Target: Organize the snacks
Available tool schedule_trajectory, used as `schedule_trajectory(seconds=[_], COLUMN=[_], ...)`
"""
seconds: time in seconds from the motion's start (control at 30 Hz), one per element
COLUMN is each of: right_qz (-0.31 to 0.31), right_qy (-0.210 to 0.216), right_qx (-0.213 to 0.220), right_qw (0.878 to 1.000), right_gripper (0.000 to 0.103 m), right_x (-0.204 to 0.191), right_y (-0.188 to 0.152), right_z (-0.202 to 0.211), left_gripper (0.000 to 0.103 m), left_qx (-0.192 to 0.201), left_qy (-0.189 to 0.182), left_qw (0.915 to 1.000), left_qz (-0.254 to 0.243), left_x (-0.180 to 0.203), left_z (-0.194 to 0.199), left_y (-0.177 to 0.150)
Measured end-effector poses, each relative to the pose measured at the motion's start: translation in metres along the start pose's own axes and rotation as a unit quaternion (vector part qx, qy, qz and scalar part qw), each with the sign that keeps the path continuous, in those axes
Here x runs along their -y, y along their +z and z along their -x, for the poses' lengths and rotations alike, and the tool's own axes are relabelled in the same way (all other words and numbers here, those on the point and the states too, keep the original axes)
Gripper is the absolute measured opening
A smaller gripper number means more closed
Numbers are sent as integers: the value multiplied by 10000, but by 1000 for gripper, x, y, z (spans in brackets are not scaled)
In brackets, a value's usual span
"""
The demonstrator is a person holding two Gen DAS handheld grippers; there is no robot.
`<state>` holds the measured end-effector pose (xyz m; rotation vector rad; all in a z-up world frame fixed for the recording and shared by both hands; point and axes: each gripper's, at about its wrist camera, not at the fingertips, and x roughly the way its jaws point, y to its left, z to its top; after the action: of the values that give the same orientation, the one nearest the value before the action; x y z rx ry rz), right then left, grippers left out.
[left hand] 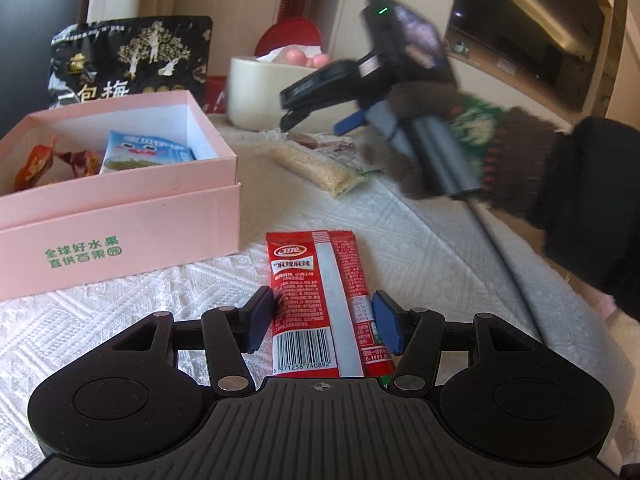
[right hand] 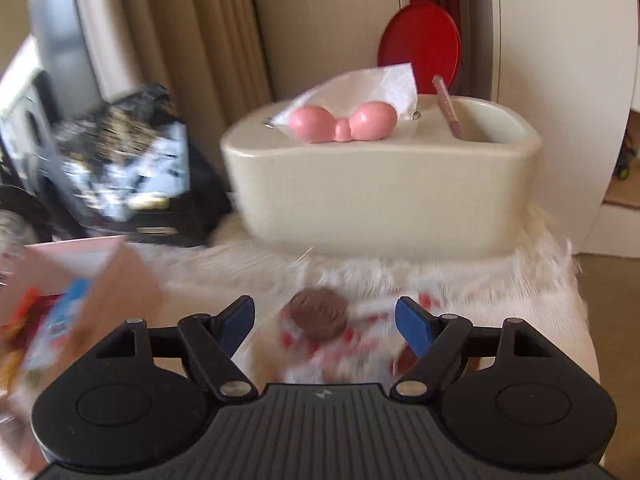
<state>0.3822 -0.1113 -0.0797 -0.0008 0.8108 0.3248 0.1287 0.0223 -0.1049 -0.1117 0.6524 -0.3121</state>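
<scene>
A red snack packet (left hand: 312,304) with a barcode lies lengthwise between my left gripper's (left hand: 322,320) blue pads (left hand: 258,316), just over the white cloth; both pads press its edges. An open pink box (left hand: 120,208) stands to the left and holds a blue packet (left hand: 148,154) and orange-red wrapped sweets (left hand: 40,160). My right gripper (right hand: 326,324), held by a gloved hand (left hand: 460,140), stands open above a blurred red-and-white wrapper with a brown round biscuit (right hand: 318,314). A clear pack of beige grains (left hand: 316,168) lies beside that wrapper.
A cream tissue box (right hand: 380,192) with a pink bow (right hand: 344,120) stands behind the snacks, a red round lid (right hand: 420,44) behind it. A large black snack bag (left hand: 128,56) leans behind the pink box. The cloth-covered surface ends at the right (right hand: 576,320).
</scene>
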Motion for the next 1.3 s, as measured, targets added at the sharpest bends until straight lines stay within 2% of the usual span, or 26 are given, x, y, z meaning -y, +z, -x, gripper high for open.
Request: schedule_trajectory(seconds=[0.13,0.17,0.23,0.3,0.47,0.6,0.63,0.7,0.77,0.83,0.9,0.97,1.07,1.1,1.13,1.2,1.27,1.3], right_qz=[141,222,403,711,932,1084,1108,1115,1005,866,627,230,-74,7,64,163,388,456], right_qy=[-75,-2,142,219,701,1349,1505,1599,1334,691,225,-101,-315,-382,-406,-312,-86,65], right_qx=[-51,-157,-277,-326,-581,-975,-1002,-795,-391,15,39,-189,-505,-336,-379,-416,-510,-573], right_qw=[9999,9996,9987,9967,9915,9801,9773,9776,9852,9938,9978,9995,9982,9987,9984,9985,9979,9973], right_gripper=[64,51,45,44,40,40,40,43,66,74,75,76,78,79,79,69,52,50], right_x=[-3,-4,-5,-9,-9,-6,-4,2,14,28,45,61,73,71,67,63,54,50], right_y=[5,5,3,-5,-31,-59,-64,-69,-65,-58,-52,-46,-50,-51,-52,-53,-57,-60], right_z=[-19,-21,-22,-13,30,69,80,101,115,116,102,79,51,51,50,54,65,71], left_gripper=[61,61,61,61,61,61,61,61,61,61,61,61,61,61,61,61,61,61], left_qx=[56,69,88,99,93,72,64,49,30,8,-12,-30,-49,-51,-49,-37,-25,-21], left_qy=[-242,-295,-375,-418,-400,-350,-337,-313,-277,-212,-128,-43,52,60,56,21,-33,-53], left_qw=[9992,9988,9980,9974,9976,9982,9983,9985,9988,9993,9998,10000,9999,9999,9999,10000,10000,10000], left_qz=[322,395,509,573,553,486,469,440,395,305,181,62,-75,-89,-92,-56,11,37], left_x=[-12,-14,-17,-19,-19,-18,-17,-16,-14,-11,-7,-3,2,2,2,0,-2,-3], left_z=[0,1,1,2,2,1,1,1,0,-1,-1,-2,-3,-3,-3,-2,-1,-1], left_y=[-1,-2,-2,-3,-3,-2,-2,-1,0,0,1,1,0,0,0,0,0,0])
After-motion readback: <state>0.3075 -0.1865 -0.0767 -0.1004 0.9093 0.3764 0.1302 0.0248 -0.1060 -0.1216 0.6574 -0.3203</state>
